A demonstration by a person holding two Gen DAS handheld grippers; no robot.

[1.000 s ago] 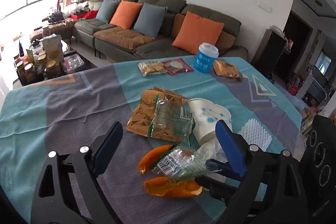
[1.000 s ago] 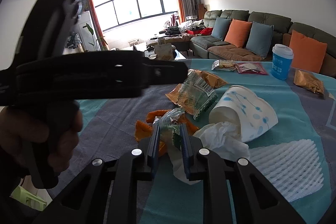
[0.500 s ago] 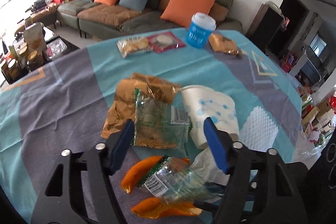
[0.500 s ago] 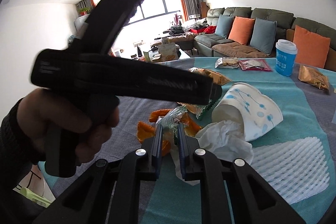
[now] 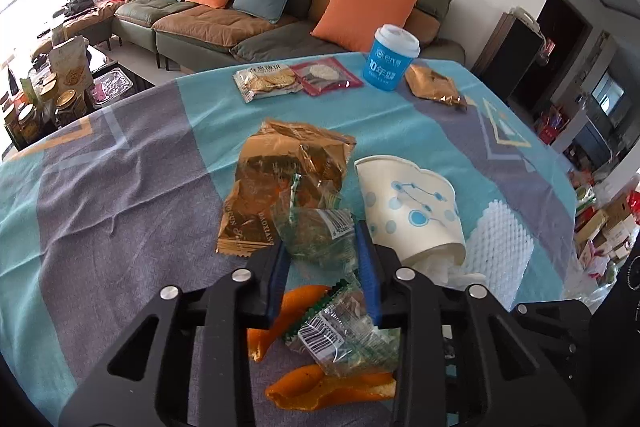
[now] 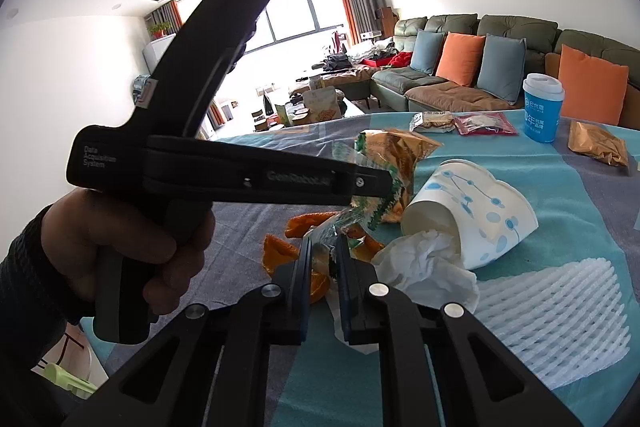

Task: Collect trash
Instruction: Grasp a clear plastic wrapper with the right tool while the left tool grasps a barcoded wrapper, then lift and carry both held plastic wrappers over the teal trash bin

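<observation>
My left gripper [image 5: 321, 247] is shut on a crumpled green clear wrapper [image 5: 316, 231], which rests partly on a gold wrapper [image 5: 280, 179]. My right gripper [image 6: 323, 247] is shut on a clear barcode wrapper [image 6: 326, 229], also seen in the left wrist view [image 5: 340, 331], lying over orange peels [image 5: 332, 391]. A tipped white paper cup [image 5: 408, 203] with a crumpled tissue [image 6: 424, 263] lies to the right. The left gripper's body [image 6: 240, 175] crosses the right wrist view.
White foam fruit netting [image 5: 500, 247] lies right of the cup. At the far side of the tablecloth [image 5: 120, 195] stand a blue cup [image 5: 390, 57], cracker packs [image 5: 268, 81] and another gold wrapper [image 5: 434, 85]. A sofa stands beyond.
My left gripper moved forward over the trash and closed on the green wrapper, crumpling it. My right gripper stays shut on the barcode wrapper.
</observation>
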